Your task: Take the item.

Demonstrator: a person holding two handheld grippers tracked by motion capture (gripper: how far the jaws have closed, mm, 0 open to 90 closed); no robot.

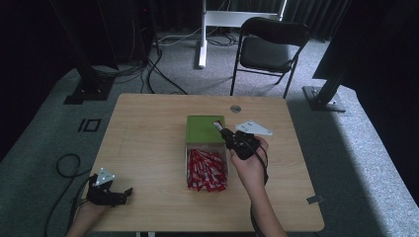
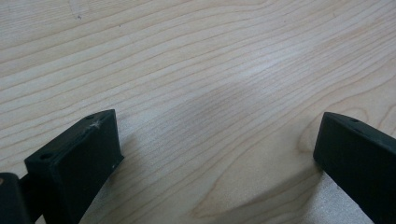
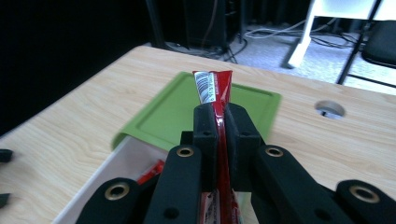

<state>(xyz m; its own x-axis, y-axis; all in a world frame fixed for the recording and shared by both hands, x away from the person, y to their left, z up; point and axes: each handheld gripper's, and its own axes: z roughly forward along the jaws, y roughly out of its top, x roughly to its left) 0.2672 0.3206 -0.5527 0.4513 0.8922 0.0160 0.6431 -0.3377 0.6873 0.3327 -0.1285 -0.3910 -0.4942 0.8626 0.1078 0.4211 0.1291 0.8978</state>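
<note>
My right gripper (image 1: 225, 132) (image 3: 221, 122) is shut on a red sachet (image 3: 215, 88) with a white barcode end, held up over the green lid (image 1: 204, 129) (image 3: 187, 108). A white box (image 1: 190, 148) (image 3: 93, 186) below the lid holds several red sachets (image 1: 206, 170). My left gripper (image 1: 126, 192) (image 2: 215, 154) rests open at the table's front left corner, with bare wood between its jaws.
The wooden table (image 1: 148, 138) has a cable hole (image 1: 235, 108) (image 3: 329, 109) near its far edge. A black folding chair (image 1: 269, 47) stands beyond the table. Cables lie on the carpet to the left and at the back.
</note>
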